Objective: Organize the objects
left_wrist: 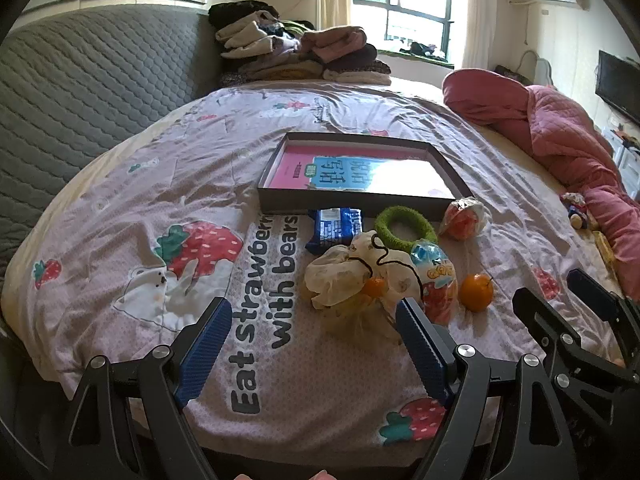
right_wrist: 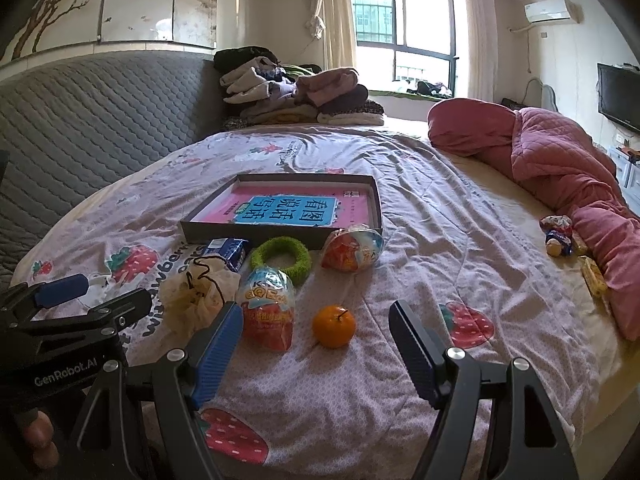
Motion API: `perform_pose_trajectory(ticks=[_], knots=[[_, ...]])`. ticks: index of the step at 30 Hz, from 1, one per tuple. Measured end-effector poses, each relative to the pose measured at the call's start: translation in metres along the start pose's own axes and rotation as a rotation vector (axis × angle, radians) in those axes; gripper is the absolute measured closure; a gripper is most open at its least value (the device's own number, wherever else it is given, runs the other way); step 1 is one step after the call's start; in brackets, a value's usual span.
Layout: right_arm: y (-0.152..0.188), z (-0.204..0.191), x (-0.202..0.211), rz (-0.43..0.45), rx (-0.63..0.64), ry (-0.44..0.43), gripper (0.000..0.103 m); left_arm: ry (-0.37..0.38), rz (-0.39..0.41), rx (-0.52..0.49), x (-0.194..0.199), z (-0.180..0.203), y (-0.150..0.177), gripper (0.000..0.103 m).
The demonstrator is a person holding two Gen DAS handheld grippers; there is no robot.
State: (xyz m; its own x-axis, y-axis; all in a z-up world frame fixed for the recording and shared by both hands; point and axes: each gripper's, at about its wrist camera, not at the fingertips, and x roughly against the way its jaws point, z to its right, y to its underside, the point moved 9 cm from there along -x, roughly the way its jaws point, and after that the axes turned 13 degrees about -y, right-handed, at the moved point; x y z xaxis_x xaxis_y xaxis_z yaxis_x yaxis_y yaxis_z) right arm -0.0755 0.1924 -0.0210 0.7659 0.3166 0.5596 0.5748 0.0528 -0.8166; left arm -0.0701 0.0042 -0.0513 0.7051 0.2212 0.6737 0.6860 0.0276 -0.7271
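Note:
On the bedspread a shallow dark box (left_wrist: 276, 200) (right_wrist: 192, 229) holds a pink and blue book (left_wrist: 360, 172) (right_wrist: 296, 204). In front of it lie a blue packet (left_wrist: 334, 228) (right_wrist: 230, 251), a green ring (left_wrist: 404, 226) (right_wrist: 280, 258), two egg-shaped snack packs (left_wrist: 438, 280) (right_wrist: 266, 304) (right_wrist: 352, 250), a cream drawstring pouch (left_wrist: 352, 276) (right_wrist: 196, 296) and a tangerine (left_wrist: 476, 286) (right_wrist: 334, 326). My left gripper (left_wrist: 314, 312) is open, just short of the pouch. My right gripper (right_wrist: 316, 316) is open, with the tangerine between its fingertips' line.
A grey quilted headboard (right_wrist: 80, 120) runs along the left. Folded clothes (right_wrist: 296, 96) are stacked at the bed's far end. A pink quilt (right_wrist: 560, 172) lies along the right side, with small wrapped snacks (right_wrist: 558, 236) beside it.

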Motion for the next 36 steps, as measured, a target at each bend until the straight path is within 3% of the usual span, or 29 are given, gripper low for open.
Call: perform_pose_trajectory(ticks=[22,30,36], knots=[[-0.030,0.012,-0.001,0.008,0.048,-0.006,0.028,-0.003,-0.004,0.013,-0.004,0.000,-0.006,0.018],[-0.012,0.016,-0.023,-0.047,0.003,-0.046,0.028,0.024,-0.052,0.010,-0.032,-0.001,0.006,0.018],[0.007,0.025,-0.037,-0.100,-0.023,-0.054,0.028,0.088,-0.088,0.015,-0.047,0.009,0.010,0.018]])
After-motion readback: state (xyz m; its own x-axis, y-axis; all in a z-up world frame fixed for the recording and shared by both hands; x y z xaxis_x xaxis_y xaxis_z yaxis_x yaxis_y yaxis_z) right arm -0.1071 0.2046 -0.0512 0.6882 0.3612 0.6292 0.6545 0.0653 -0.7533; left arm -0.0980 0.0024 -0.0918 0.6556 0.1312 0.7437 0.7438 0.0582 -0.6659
